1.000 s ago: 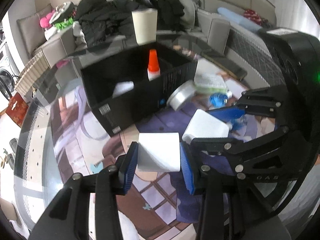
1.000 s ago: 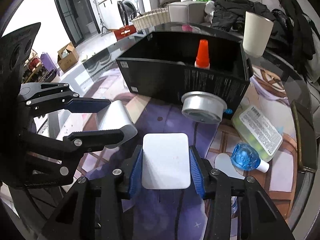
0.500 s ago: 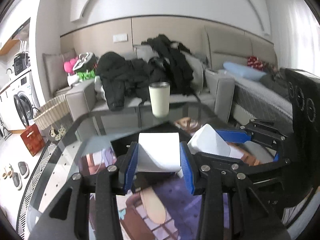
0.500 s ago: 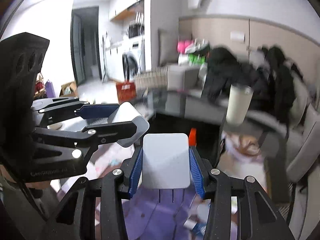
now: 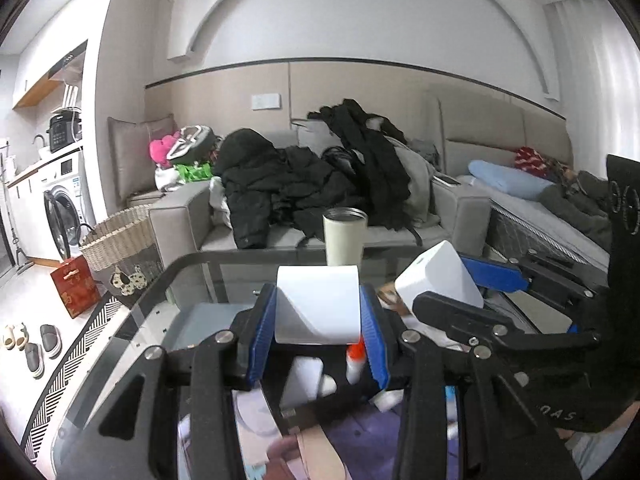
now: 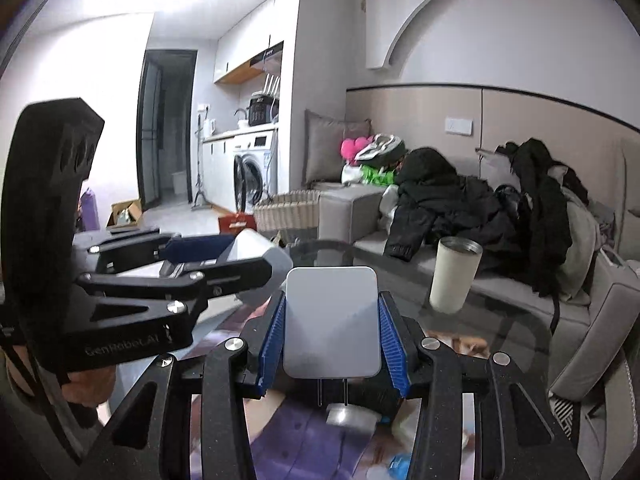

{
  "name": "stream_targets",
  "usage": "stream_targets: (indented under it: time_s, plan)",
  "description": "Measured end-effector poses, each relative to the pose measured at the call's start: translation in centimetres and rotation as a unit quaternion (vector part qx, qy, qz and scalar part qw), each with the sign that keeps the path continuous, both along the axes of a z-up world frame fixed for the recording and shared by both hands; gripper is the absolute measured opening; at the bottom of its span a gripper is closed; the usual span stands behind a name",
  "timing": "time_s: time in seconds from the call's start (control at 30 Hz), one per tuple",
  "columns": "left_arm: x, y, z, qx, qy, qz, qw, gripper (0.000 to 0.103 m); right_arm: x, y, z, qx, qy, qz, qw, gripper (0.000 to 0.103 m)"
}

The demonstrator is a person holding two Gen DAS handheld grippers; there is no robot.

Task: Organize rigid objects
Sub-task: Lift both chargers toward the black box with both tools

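Behind everything sits a grey sofa (image 5: 400, 236) heaped with dark clothes, and in front of it the glass bench (image 5: 192, 280) carries a pale tumbler (image 5: 345, 236) near its far edge. Above the bench, the left tongs (image 5: 318, 320) pinch a white block (image 5: 318, 304) between blue pads, while the right tongs (image 6: 331, 340) pinch a white charger (image 6: 331, 320) (two prongs pointing down), both objects held off the surface.

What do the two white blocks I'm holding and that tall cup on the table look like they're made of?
White block in the left gripper: smooth matte, rounded edges, likely moulded plastic.
White block in the right gripper: same even matte look; two thin metal prongs below suggest a plug adapter.
Tall cup: cream matte coated wall, bare shiny rim, probably a steel tumbler.
Table: glass top, transparent and reflective.
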State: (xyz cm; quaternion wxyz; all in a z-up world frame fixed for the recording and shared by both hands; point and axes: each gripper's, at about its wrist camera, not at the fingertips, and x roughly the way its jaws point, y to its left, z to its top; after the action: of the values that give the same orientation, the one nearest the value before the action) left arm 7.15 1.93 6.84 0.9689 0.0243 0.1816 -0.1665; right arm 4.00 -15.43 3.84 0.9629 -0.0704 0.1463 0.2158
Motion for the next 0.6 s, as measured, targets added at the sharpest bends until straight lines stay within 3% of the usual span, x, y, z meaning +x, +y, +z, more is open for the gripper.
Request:
stream_targets:
  time_s: [0.33, 0.47, 0.6]
  plan:
    - [4.4, 0.2, 0.4, -0.023, -0.009, 0.034, 0.9991, 0.039, 6.2, 0.8, 1.4, 0.028, -0.002, -0.026, 0.999, 0.045]
    - [5.7, 0.0, -0.7, -0.016, 0.021, 0.037, 0.9990, 0.039, 8.2, 0.9, 0.6, 0.021, 0.025, -0.034, 0.999, 0.045]
    - [7.1, -0.7, -2.6, 0.007, 0.063, 0.042, 0.9971, 0.039, 10.5, 0.6, -1.4, 0.008, 0.084, -0.049, 0.995, 0.045]
